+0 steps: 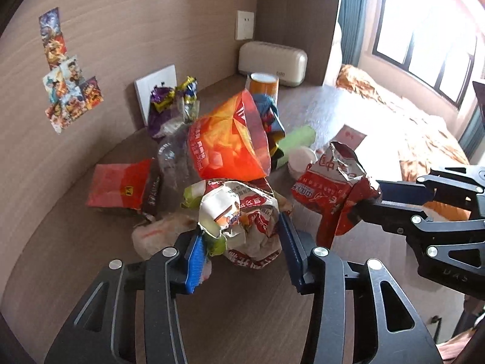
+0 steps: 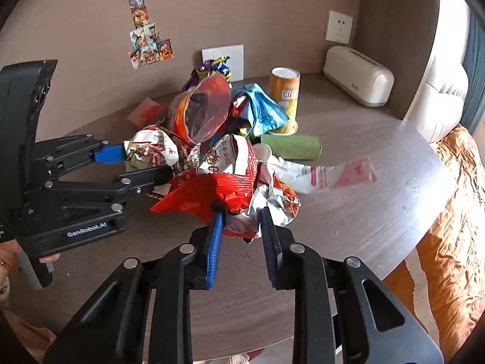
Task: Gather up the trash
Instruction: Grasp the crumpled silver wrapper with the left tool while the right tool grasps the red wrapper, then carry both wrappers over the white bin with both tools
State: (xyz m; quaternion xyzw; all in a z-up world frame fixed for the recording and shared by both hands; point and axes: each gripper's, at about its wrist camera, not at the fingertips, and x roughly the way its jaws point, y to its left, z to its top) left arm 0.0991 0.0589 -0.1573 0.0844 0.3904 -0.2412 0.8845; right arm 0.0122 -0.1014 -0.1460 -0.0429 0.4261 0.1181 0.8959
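Mid-gather: left tongs [image 1: 242, 242] clamped on crumpled white-and-red paper wrapper [image 1: 239, 212], right tongs [image 2: 241, 230] clamped on crumpled red foil snack bag [image 2: 221, 194], both at the table [image 2: 379, 212] pile. Next: lift both clear (no bin visible).

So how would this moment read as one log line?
left gripper: shut on crumpled white wrapper | right gripper: shut on red snack bag | table: trash pile remains
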